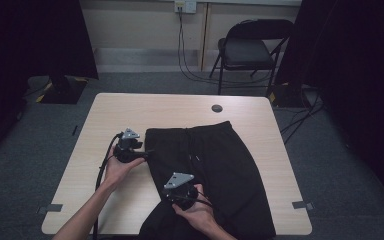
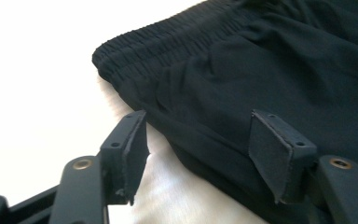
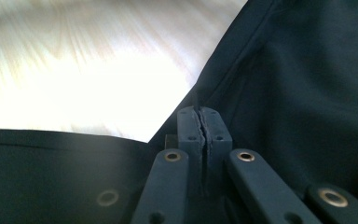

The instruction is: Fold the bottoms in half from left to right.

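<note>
A pair of black pants point(image 1: 215, 170) lies flat on the light wooden table point(image 1: 130, 107), waistband toward the far side, its lower part hanging over the near edge. My left gripper point(image 1: 146, 153) is at the garment's left side just below the waistband. In the left gripper view it point(image 2: 196, 140) stands open, with the black fabric point(image 2: 261, 74) and its ribbed waistband between and beyond the jaws. My right gripper point(image 1: 172, 193) sits lower on the same left edge. In the right gripper view it point(image 3: 204, 119) is shut, pinching the side seam of the pants point(image 3: 307, 93).
A round cable hole point(image 1: 217, 108) sits near the table's far edge. A folding chair point(image 1: 247, 50) stands behind the table, with cables on the floor. Dark curtains hang at both sides. Bare tabletop stretches left of the pants.
</note>
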Demonstrator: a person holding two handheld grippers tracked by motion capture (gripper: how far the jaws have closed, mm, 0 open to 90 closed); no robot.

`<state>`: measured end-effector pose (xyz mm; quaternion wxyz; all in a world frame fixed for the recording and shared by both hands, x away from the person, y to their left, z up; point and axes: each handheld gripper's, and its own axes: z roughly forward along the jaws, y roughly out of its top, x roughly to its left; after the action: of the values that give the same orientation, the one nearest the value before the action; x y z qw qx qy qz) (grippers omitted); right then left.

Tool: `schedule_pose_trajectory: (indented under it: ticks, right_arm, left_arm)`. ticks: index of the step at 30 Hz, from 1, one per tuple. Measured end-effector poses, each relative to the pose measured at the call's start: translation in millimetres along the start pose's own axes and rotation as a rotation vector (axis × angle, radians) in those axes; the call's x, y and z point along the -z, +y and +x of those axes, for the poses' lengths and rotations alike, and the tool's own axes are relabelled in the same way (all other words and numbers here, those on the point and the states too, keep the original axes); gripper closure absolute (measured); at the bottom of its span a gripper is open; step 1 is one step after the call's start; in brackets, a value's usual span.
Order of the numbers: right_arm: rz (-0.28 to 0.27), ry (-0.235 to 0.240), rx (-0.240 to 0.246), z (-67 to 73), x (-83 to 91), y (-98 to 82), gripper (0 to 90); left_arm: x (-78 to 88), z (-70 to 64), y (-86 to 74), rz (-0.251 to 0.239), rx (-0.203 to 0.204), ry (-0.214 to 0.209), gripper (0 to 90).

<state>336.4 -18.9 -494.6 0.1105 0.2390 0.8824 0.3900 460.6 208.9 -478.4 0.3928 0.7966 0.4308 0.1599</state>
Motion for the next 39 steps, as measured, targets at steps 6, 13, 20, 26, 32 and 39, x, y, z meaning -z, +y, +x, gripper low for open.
schedule_pose_trajectory:
  ticks: [6, 13, 20, 26, 32, 39]
  right_arm:
    - [0.006, -0.001, 0.017, 3.7, 1.5, -1.4, 88.5]
    - [0.006, 0.014, 0.023, 6.8, 4.0, -3.7, 86.6]
    - [-0.015, -0.001, 0.006, 6.7, -0.8, -2.9, 73.5]
    - [-0.026, 0.003, 0.0, 2.5, 4.0, 3.4, 88.9]
    - [-0.125, 0.029, -0.015, 3.9, 27.2, 30.7, 89.2]
    - [-0.224, 0.047, 0.0, 11.4, 52.6, 65.3, 89.3]
  left_arm:
    - [-18.2, 4.1, 4.4, 0.032, 0.027, 0.009, 38.3]
    - [-27.5, 3.5, 1.5, 0.055, 0.036, 0.069, 40.2]
    - [-26.7, 0.2, 0.4, 0.044, 0.0, 0.015, 84.0]
    - [-23.7, 6.1, 1.2, -0.048, 0.103, -0.049, 88.8]
    - [-4.3, 7.2, 19.1, -0.151, 0.143, -0.092, 88.8]
    - [27.7, 3.3, 48.4, -0.219, 0.114, -0.089, 88.7]
